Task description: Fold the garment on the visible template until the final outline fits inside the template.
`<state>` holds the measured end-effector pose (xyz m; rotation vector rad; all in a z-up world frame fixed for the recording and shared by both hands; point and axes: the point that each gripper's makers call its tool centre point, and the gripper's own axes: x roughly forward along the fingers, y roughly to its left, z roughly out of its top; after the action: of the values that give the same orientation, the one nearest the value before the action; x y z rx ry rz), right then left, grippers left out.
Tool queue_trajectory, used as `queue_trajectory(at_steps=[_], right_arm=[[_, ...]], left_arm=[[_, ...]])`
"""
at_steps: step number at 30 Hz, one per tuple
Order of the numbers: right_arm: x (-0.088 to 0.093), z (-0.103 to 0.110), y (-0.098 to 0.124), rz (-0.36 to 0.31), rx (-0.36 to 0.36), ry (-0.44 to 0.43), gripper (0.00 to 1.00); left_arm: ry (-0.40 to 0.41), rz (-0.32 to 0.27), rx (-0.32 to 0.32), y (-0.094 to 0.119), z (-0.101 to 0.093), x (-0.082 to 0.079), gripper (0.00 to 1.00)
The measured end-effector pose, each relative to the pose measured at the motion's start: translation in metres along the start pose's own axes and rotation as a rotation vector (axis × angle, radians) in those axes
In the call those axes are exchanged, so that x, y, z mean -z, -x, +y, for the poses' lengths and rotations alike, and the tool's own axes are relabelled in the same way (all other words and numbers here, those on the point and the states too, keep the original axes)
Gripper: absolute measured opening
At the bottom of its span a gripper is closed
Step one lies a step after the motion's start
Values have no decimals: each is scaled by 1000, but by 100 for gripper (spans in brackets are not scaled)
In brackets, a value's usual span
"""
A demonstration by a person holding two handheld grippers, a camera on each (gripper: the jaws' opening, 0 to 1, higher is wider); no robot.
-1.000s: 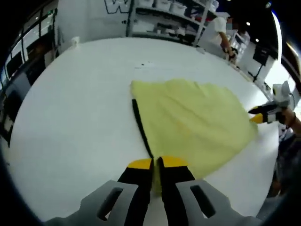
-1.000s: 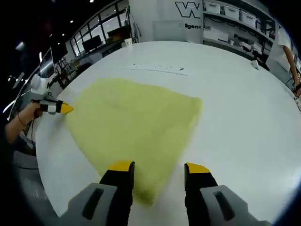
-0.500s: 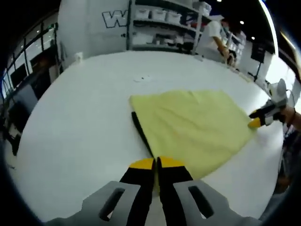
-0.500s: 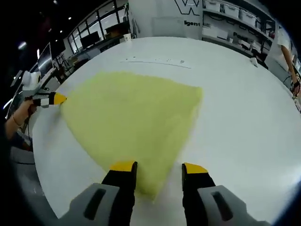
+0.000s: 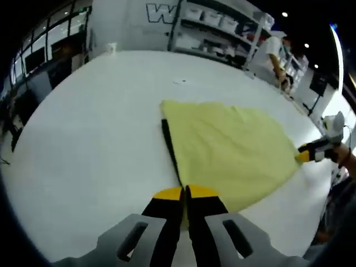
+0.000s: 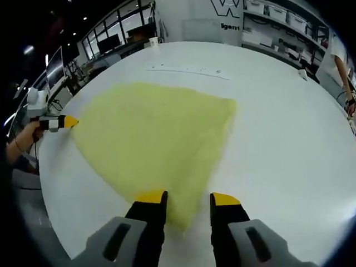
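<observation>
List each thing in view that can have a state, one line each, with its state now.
Yellow garment: spread flat on the white table, one corner pinched, another lying between open jaws.
Black strip: lies flat along the garment's edge, partly exposed.
Left gripper: jaws shut on the garment's near corner.
Right gripper: jaws apart, straddling the garment's corner, not clamped.

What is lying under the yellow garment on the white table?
A black strip pokes out along one edge of the flat yellow fabric garment, probably the template edge. Whatever else lies beneath is covered by cloth. Around it, the round white table shows.
</observation>
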<state>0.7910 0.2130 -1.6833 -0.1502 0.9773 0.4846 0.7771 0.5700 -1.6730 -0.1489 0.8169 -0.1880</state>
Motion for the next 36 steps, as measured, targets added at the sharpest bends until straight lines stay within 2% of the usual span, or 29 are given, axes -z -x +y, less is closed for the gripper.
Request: queue_trajectory(at_steps=[5, 9, 14, 18, 24, 36], right_arm=[[3, 6, 2, 9, -14, 1, 14], [10, 18, 4, 33, -36, 41, 2], [12, 25, 9, 41, -26, 88, 0], [17, 29, 8, 52, -44, 80, 0], [31, 48, 20, 62, -63, 66, 0], [52, 61, 30, 61, -76, 65, 0]], left_arm=[[-28, 25, 4, -1, 1, -1, 5], [-98, 50, -10, 2, -6, 4, 5], [-139, 61, -14, 5, 0, 4, 5], [-176, 76, -32, 10, 4, 9, 5], [-201, 90, -47, 19, 8, 17, 5], [-211, 123, -41, 44, 9, 43, 5]])
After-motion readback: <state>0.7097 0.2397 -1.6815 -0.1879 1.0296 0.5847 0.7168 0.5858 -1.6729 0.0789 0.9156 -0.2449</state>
